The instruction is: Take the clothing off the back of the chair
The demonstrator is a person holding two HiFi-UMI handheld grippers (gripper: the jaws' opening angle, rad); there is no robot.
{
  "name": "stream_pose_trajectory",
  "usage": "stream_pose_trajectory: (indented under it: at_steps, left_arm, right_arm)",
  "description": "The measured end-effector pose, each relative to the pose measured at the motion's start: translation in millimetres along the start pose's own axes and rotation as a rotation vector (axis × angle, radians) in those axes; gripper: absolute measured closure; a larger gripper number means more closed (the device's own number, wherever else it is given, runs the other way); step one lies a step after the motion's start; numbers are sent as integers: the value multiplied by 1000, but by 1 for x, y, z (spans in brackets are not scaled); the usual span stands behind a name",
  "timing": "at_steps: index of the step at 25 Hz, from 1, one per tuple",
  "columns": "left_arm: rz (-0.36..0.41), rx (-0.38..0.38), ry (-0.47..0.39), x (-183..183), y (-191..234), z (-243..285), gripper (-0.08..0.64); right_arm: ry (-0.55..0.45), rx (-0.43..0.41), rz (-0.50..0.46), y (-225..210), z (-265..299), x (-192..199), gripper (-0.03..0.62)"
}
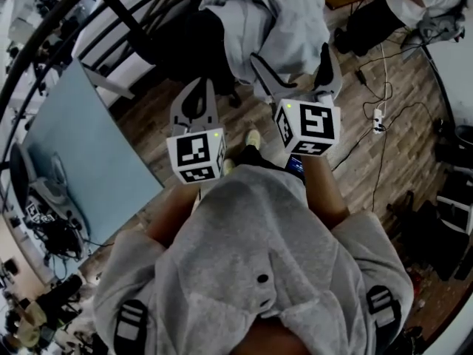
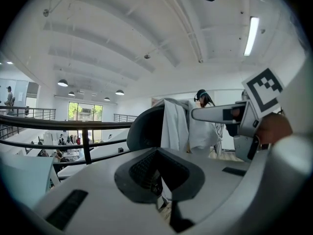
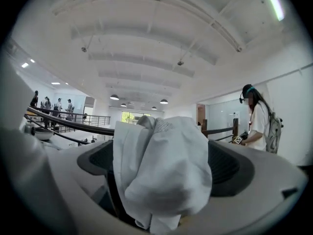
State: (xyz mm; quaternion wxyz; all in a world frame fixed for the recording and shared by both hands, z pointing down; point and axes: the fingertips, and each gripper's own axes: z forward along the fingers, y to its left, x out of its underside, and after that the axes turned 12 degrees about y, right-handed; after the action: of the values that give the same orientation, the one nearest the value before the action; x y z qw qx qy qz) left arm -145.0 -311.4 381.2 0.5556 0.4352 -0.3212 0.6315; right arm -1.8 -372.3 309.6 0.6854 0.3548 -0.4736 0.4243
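Jaws spread wide, the right gripper (image 1: 293, 69) fronts the garment (image 1: 288, 21) draped over the chair (image 1: 188, 50) at its 12 o'clock, nearer than the left gripper (image 1: 198, 95), pressed together, empty.

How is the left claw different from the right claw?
The left claw is pinched shut; the right claw is spread wide open. The left claw has nothing between its jaws; the right claw has the white clothing between its jaws, not squeezed. Both carry a marker cube.
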Motion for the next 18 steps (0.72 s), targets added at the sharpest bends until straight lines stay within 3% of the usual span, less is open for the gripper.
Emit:
stream_pose_trajectory:
  at_steps: [8, 18]
  left_arm:
    - [-16, -27, -1, -1, 9, 3, 549]
    - [-22, -41, 44, 20, 17, -3, 549]
  right_arm:
    - [45, 73, -43, 25, 45, -3, 8]
    - [65, 221, -69, -16, 46, -7, 8]
